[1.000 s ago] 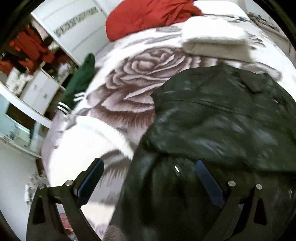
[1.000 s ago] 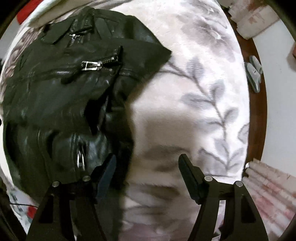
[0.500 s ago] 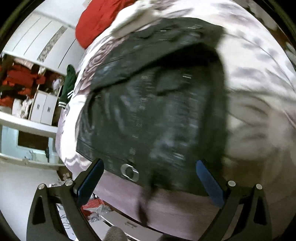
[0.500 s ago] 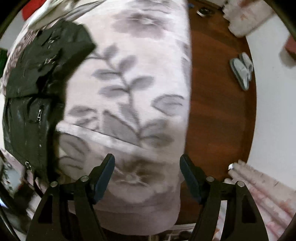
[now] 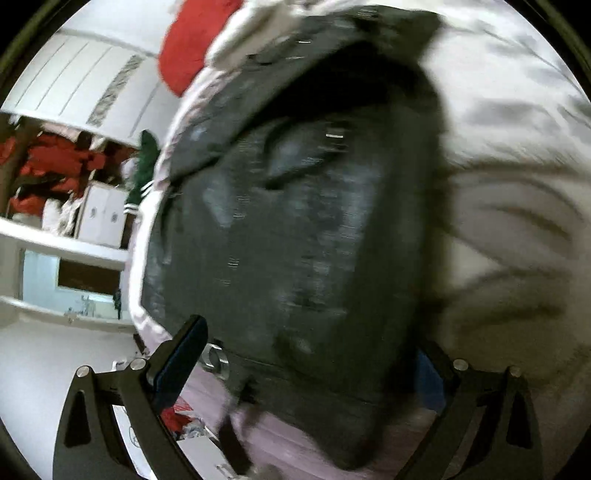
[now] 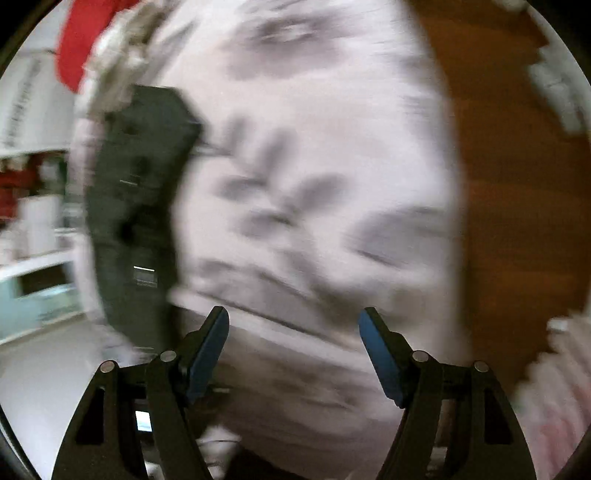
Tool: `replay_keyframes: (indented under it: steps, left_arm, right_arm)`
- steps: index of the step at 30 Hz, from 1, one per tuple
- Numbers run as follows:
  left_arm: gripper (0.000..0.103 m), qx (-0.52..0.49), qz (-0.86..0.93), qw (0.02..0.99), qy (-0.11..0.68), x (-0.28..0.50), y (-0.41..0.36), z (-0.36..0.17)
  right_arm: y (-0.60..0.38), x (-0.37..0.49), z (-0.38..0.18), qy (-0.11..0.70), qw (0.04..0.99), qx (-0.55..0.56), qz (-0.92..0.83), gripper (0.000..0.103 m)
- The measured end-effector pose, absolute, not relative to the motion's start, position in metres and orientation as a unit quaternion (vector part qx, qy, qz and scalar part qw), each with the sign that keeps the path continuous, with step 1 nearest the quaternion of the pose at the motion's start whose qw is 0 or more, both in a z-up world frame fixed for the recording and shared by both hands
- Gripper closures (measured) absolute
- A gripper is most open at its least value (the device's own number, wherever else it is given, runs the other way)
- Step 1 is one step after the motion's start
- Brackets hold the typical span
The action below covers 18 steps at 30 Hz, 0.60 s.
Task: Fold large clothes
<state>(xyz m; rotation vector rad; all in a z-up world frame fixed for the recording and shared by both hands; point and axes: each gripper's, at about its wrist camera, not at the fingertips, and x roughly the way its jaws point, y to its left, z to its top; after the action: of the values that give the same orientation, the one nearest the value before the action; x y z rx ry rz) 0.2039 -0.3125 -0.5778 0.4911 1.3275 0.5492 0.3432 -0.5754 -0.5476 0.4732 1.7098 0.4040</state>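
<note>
A black leather jacket (image 5: 303,229) lies folded on the bed's pale floral blanket (image 5: 517,206). In the left wrist view it fills the middle, with a metal ring (image 5: 216,360) at its near hem. My left gripper (image 5: 306,369) is open and empty, held above the jacket's near edge. In the right wrist view the jacket (image 6: 136,206) shows at the left, blurred. My right gripper (image 6: 293,350) is open and empty, above bare blanket (image 6: 314,184) to the jacket's right.
A red garment (image 5: 192,44) and a folded pale cloth (image 5: 243,26) lie at the bed's far end. A green garment (image 5: 142,166) hangs off the left side. White cabinets (image 5: 99,218) stand left. Brown wooden floor (image 6: 509,184) lies right of the bed.
Both grippers have pulled back and up from the jacket, open throughout. The jacket now looks smaller and farther left in the right view. Both views are blurred by motion.
</note>
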Motion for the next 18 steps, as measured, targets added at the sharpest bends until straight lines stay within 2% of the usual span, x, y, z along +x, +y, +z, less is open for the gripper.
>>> replay_keyframes:
  steps: [3, 4, 5, 6, 7, 8, 10, 14, 16, 17, 18]
  left_arm:
    - [0.003, 0.183, 0.248, 0.734, 0.605, 0.203, -0.287, -0.568]
    - [0.011, 0.174, 0.238, 0.737, 0.608, 0.202, -0.282, -0.566]
    - [0.029, 0.169, 0.23, 0.74, 0.609, 0.202, -0.281, -0.565]
    - [0.041, 0.162, 0.213, 0.744, 0.613, 0.202, -0.282, -0.564]
    - [0.067, 0.154, 0.196, 0.746, 0.617, 0.201, -0.284, -0.563]
    - [0.086, 0.149, 0.179, 0.749, 0.62, 0.2, -0.29, -0.562]
    - [0.093, 0.15, 0.163, 0.761, 0.609, 0.196, -0.301, -0.555]
    - [0.095, 0.116, 0.154, 0.782, 0.593, 0.191, -0.293, -0.538]
    - [0.095, 0.092, 0.148, 0.791, 0.587, 0.189, -0.281, -0.527]
    - [0.095, 0.08, 0.145, 0.794, 0.585, 0.189, -0.275, -0.522]
    - [0.095, 0.062, 0.14, 0.798, 0.583, 0.189, -0.263, -0.513]
  right_arm:
    - [-0.545, 0.375, -0.574, 0.729, 0.568, 0.29, 0.25, 0.027]
    - [-0.532, 0.387, -0.585, 0.724, 0.555, 0.31, 0.267, 0.026]
    - [-0.519, 0.4, -0.596, 0.721, 0.543, 0.329, 0.279, 0.025]
    - [-0.51, 0.407, -0.604, 0.719, 0.535, 0.341, 0.285, 0.025]
    - [-0.497, 0.417, -0.615, 0.715, 0.522, 0.361, 0.294, 0.025]
    - [-0.487, 0.424, -0.623, 0.711, 0.513, 0.376, 0.3, 0.025]
    - [-0.461, 0.436, -0.638, 0.708, 0.495, 0.397, 0.31, 0.024]
    - [-0.418, 0.441, -0.653, 0.71, 0.457, 0.422, 0.328, 0.025]
    - [-0.403, 0.438, -0.653, 0.715, 0.462, 0.424, 0.31, 0.049]
    - [-0.397, 0.436, -0.646, 0.715, 0.477, 0.417, 0.295, 0.065]
    - [-0.392, 0.434, -0.643, 0.717, 0.485, 0.413, 0.282, 0.071]
